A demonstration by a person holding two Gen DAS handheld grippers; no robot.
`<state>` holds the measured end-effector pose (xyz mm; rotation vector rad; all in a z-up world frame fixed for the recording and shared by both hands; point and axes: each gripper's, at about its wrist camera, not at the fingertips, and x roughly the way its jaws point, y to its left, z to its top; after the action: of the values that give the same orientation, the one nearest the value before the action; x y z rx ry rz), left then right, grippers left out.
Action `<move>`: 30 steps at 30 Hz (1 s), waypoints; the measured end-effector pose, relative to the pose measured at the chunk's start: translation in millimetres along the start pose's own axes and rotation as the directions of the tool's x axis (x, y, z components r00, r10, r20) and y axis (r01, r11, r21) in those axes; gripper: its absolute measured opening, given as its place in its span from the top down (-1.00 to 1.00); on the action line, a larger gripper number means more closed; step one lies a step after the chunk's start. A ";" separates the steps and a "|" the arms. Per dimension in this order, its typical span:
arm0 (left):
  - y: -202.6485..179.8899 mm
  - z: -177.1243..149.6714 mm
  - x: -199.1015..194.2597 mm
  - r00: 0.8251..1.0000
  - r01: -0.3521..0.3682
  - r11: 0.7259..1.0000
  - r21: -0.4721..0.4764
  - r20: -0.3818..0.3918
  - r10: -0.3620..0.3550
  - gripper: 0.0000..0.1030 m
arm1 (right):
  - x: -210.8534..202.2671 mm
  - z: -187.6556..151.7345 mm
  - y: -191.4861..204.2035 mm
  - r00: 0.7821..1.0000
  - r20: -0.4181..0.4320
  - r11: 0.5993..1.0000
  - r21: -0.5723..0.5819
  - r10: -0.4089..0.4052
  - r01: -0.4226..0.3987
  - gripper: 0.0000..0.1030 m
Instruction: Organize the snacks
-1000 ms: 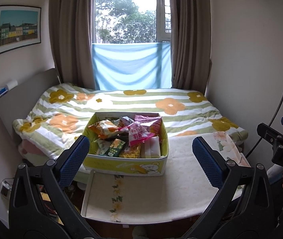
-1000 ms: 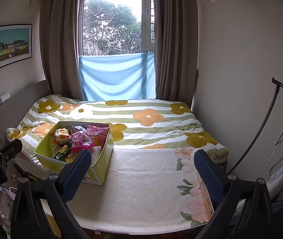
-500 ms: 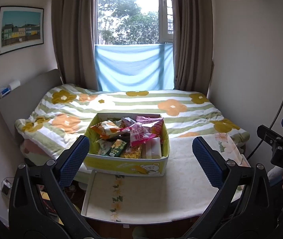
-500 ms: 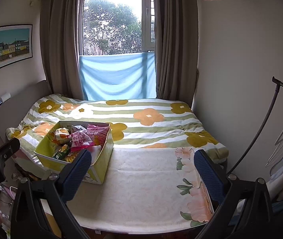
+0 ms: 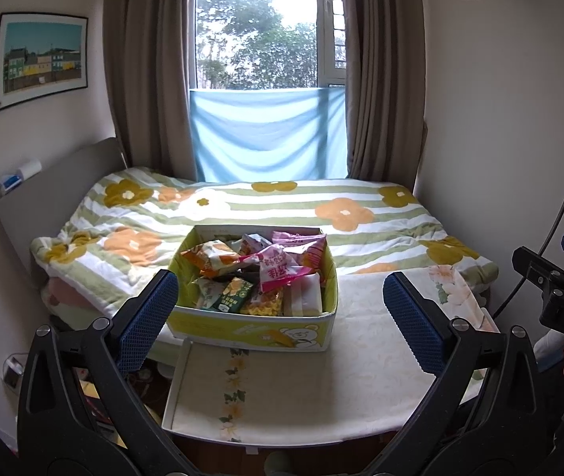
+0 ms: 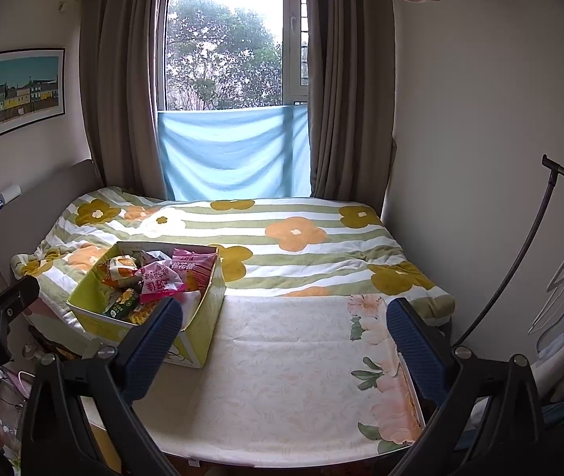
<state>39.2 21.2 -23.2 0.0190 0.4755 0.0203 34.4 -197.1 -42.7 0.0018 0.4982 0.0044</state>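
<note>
- The bed with its flower blanket is the biggest thing. It lies behind the yellow box.
- The tabletop, under a pale cloth, carries the yellow box on its far left part. In front of the box and to its right the cloth is bare.
- The yellow box is full of snack packs in a loose heap.
- A pink pack lies on top of the heap. An orange pack is at the back left of the box. A green pack leans by the box's front wall.
- The left claw is spread wide and holds nothing. It hangs in front of the box, facing it.
- The right claw is spread wide too, with nothing in it. It hangs to the right of the box, over the bare cloth.
- All the snacks I can see are in the box. That fits a job about to start, with packs to sort out, or a job done, with packs gathered in. I cannot tell which.
- The left view shows the bear picture on the box's front wall. The right view shows the box's right side and more bare cloth.
</note>
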 end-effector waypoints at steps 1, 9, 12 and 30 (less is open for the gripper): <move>0.3 0.3 -0.3 1.000 -0.002 1.000 -0.001 0.000 0.002 -0.99 | 0.6 -0.2 -0.5 1.000 -0.002 1.000 0.000 0.000 0.000 -0.99; 0.1 1.3 1.2 1.000 -0.016 1.000 -0.002 0.001 0.016 -0.99 | 1.5 1.1 -1.4 1.000 -0.007 1.000 0.003 -0.004 0.004 -0.99; -0.4 0.9 0.8 1.000 -0.022 1.000 0.001 0.007 0.022 -0.99 | 1.2 0.9 -1.9 1.000 -0.007 1.000 0.003 -0.004 0.004 -0.99; -4.7 -1.2 2.8 0.998 -0.058 0.998 0.003 0.034 0.058 -0.99 | 1.5 1.3 -1.8 1.000 -0.009 1.000 0.002 -0.002 0.002 -0.99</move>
<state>41.2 16.6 -25.6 0.0368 0.4410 0.0761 36.3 -198.9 -42.2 0.0028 0.5073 0.0022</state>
